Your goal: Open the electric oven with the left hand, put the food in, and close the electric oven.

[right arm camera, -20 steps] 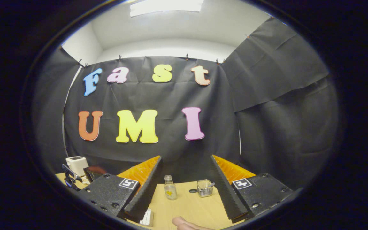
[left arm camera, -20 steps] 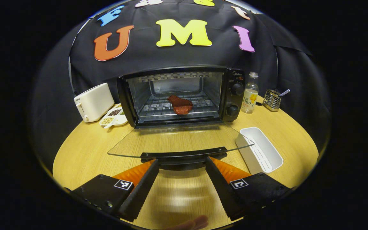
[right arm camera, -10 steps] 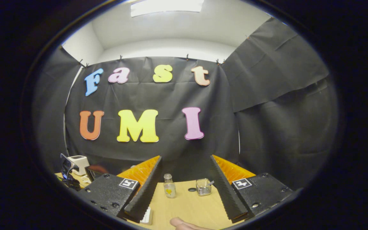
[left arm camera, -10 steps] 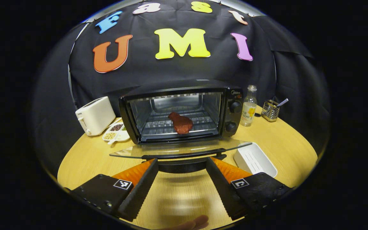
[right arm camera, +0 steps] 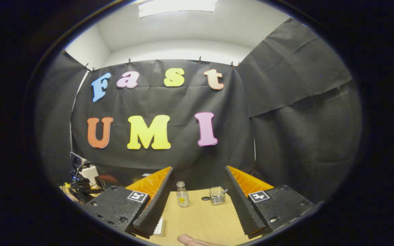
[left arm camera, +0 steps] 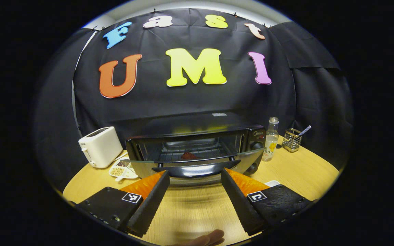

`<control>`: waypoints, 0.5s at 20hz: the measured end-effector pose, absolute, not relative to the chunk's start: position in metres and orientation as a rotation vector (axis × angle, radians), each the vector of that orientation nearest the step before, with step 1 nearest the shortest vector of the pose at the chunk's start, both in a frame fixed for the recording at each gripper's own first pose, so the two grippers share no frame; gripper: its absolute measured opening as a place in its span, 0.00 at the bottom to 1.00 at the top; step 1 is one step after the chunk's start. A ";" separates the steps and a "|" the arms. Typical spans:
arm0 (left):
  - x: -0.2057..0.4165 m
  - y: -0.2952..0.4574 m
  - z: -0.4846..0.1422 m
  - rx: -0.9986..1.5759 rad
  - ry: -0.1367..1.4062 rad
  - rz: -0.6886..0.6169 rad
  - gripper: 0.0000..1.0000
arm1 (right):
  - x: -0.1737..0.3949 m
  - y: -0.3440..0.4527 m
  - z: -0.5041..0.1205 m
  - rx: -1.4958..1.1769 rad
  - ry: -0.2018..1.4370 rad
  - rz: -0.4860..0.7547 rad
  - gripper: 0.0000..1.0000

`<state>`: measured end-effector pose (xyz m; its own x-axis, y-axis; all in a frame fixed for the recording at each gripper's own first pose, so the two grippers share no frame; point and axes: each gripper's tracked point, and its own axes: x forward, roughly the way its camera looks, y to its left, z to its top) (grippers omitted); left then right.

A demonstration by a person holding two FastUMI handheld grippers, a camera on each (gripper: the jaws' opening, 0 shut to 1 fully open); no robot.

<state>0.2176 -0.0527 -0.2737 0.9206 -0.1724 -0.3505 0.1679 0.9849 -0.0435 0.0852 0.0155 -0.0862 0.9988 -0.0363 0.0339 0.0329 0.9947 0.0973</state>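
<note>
The black electric oven stands at the middle of the round wooden table. Its glass door is tilted up, roughly halfway between flat and shut. A reddish-brown piece of food lies on the rack inside, seen over the door's top edge. My left gripper is open, and the door's black handle lies across the gap at its fingertips. My right gripper is open and holds nothing, raised over the table's right side.
A white toaster and a white dish of grains sit left of the oven. On its right stand a small bottle and a mesh holder. A white tray peeks out behind my left gripper's right finger.
The oven door has swung up from lying flat open to about half shut, with my left gripper rising along with the handle. The right gripper has barely moved.
</note>
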 end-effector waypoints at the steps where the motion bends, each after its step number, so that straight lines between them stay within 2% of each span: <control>1: 0.221 -0.052 -0.271 -0.026 0.356 -0.174 0.96 | 0.080 0.018 -0.086 0.097 -0.027 -0.027 0.93; 3: 0.222 -0.057 -0.260 -0.071 0.336 -0.207 0.96 | 0.069 0.021 -0.087 0.100 -0.019 -0.018 0.90; 4: 0.218 -0.059 -0.252 -0.088 0.323 -0.224 0.96 | 0.064 0.021 -0.088 0.099 -0.017 -0.016 0.93; 10: 0.174 -0.035 -0.194 -0.050 0.229 -0.180 0.95 | 0.035 0.025 -0.085 0.095 -0.027 -0.004 0.93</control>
